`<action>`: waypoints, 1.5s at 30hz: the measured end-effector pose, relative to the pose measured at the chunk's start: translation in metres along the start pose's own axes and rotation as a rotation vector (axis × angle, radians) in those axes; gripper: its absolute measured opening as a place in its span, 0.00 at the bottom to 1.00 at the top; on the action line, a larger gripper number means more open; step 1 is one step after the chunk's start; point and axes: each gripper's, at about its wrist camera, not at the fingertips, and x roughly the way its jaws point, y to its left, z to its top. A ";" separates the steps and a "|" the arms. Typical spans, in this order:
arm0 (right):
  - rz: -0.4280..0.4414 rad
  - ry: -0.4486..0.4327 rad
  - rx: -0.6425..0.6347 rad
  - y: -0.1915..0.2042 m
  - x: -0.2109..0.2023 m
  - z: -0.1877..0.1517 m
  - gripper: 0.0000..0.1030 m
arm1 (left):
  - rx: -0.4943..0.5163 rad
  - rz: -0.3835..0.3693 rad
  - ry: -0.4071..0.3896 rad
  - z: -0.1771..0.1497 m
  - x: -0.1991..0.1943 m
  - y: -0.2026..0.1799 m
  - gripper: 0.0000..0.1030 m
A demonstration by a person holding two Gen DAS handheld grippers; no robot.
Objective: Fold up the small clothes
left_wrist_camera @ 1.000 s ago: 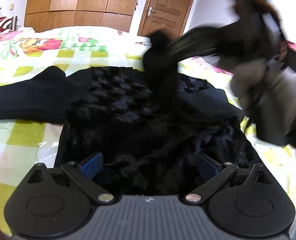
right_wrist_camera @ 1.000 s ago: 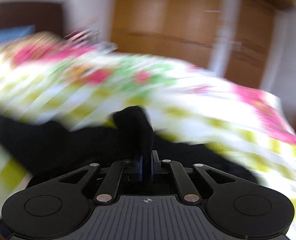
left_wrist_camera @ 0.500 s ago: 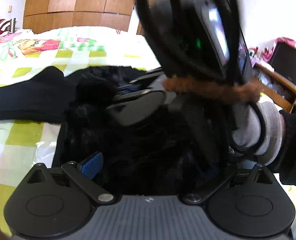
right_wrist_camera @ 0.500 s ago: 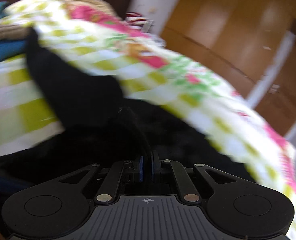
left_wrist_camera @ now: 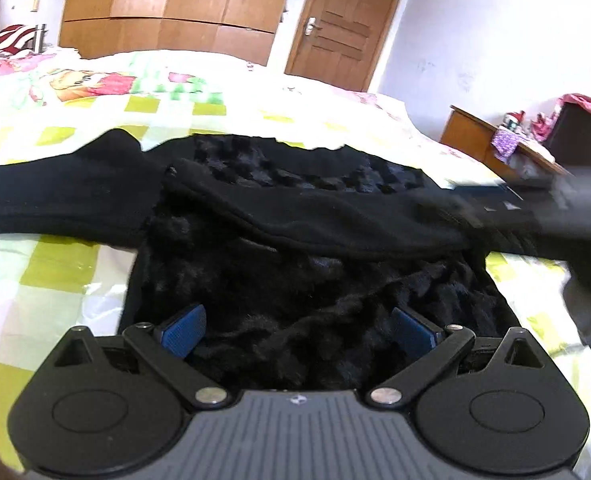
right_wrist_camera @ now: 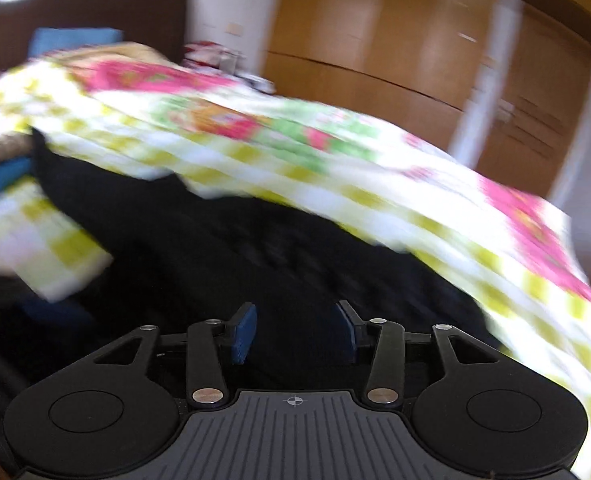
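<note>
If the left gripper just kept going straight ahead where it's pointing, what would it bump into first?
Most likely the fuzzy black garment. The left gripper, jaws open, already has that fabric lying between them, so it would push into it at once. The folded-over sleeve lies further ahead.

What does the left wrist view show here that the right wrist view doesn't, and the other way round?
Left wrist only: the sleeve laid across the black fleecy garment, the left gripper open over it, a panelled door and a side table. Right wrist only: the dark headboard, a blue pillow, and the right gripper, whose jaws have just been opening, with no cloth pinched. Both: the garment, the checked floral bedspread and the wooden wardrobe.
</note>
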 end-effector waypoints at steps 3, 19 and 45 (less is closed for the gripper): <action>-0.155 0.055 -0.042 -0.022 -0.011 -0.032 0.41 | -0.005 0.041 -0.016 0.014 -0.002 0.001 1.00; -0.287 0.044 -0.069 -0.057 0.020 -0.067 0.14 | 0.216 0.216 0.012 0.050 0.050 -0.009 1.00; 0.024 -0.017 0.028 -0.042 -0.009 -0.011 0.14 | 0.199 0.198 0.012 0.053 0.054 -0.001 0.85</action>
